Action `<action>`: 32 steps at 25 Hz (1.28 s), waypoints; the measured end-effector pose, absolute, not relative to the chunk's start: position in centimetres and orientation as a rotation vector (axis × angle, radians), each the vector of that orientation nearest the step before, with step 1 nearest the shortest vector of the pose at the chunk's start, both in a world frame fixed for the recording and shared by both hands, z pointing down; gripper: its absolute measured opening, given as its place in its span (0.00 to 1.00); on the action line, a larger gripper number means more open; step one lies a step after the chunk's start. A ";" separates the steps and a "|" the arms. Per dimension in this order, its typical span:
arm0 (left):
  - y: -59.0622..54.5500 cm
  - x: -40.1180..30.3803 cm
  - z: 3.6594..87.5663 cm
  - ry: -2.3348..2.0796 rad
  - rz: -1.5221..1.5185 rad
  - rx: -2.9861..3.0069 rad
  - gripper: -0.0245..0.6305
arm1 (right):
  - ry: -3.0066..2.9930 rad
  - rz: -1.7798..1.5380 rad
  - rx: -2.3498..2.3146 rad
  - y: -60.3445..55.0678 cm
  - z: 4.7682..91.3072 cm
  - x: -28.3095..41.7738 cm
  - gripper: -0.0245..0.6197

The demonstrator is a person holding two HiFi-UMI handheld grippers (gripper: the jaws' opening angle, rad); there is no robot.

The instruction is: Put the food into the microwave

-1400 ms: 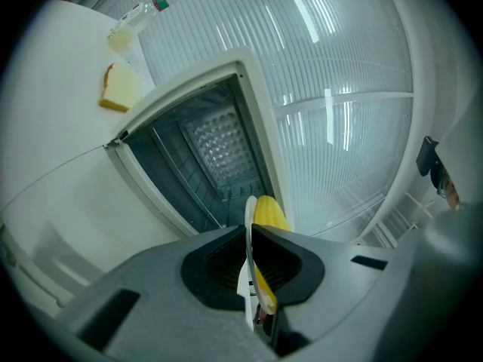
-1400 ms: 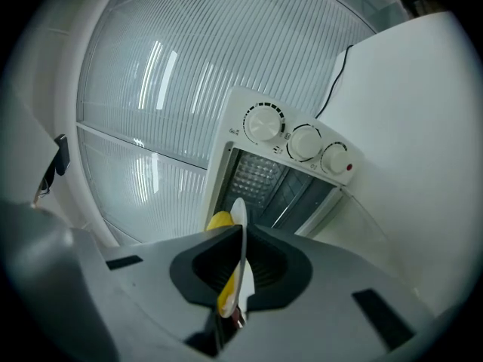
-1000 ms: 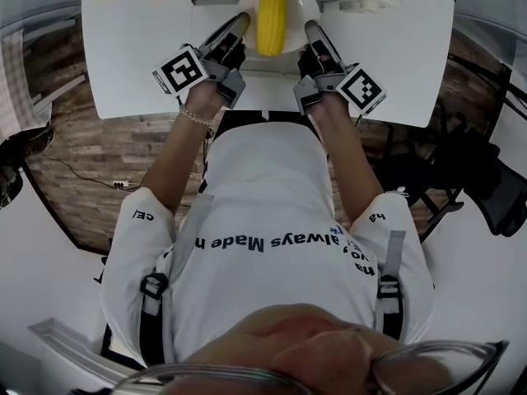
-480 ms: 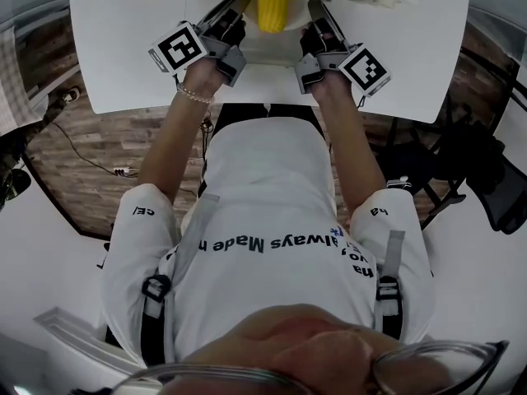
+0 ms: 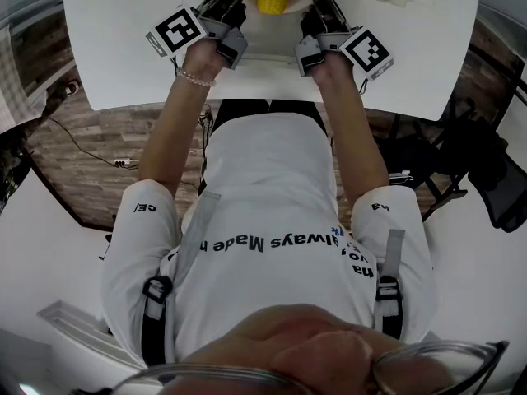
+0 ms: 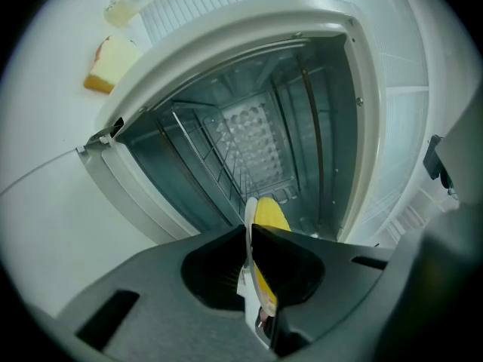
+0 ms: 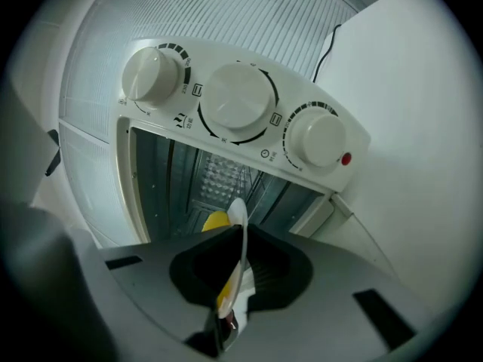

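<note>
Close to us, our left gripper (image 6: 250,255) and right gripper (image 7: 235,251) were each pinched shut on the rim of the white plate (image 6: 248,208), one on each side. The yellow corn (image 6: 270,216) lay on the plate between them. Just past it was the microwave (image 7: 238,104), wide open, with a bare wire rack (image 6: 215,168) inside. The plate was at the opening. We thought it was left to slide it in and let go.
</note>
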State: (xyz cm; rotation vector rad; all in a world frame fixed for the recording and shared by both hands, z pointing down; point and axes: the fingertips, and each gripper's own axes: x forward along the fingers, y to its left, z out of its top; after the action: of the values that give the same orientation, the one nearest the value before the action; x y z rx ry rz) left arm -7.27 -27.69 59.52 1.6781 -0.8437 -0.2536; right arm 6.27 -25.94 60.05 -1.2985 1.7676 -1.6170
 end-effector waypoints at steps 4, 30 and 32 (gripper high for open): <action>-27.8 -7.2 59.8 -0.851 -0.260 1.668 0.07 | 1.751 -1.620 -1.303 -26.1 60.3 6.4 0.08; -26.7 -8.0 61.0 -0.814 -0.381 1.530 0.14 | 1.655 -1.643 -1.334 -28.9 61.8 5.5 0.07; -27.0 -7.8 61.5 -0.813 -0.394 1.499 0.08 | 1.647 -1.644 -1.335 -29.5 62.1 5.8 0.07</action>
State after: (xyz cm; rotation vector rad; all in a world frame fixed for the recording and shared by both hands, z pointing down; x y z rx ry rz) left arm -7.76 -27.03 61.46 1.4995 -0.8134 -0.3936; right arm 5.79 -29.50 62.12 -1.3348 1.6474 -1.6444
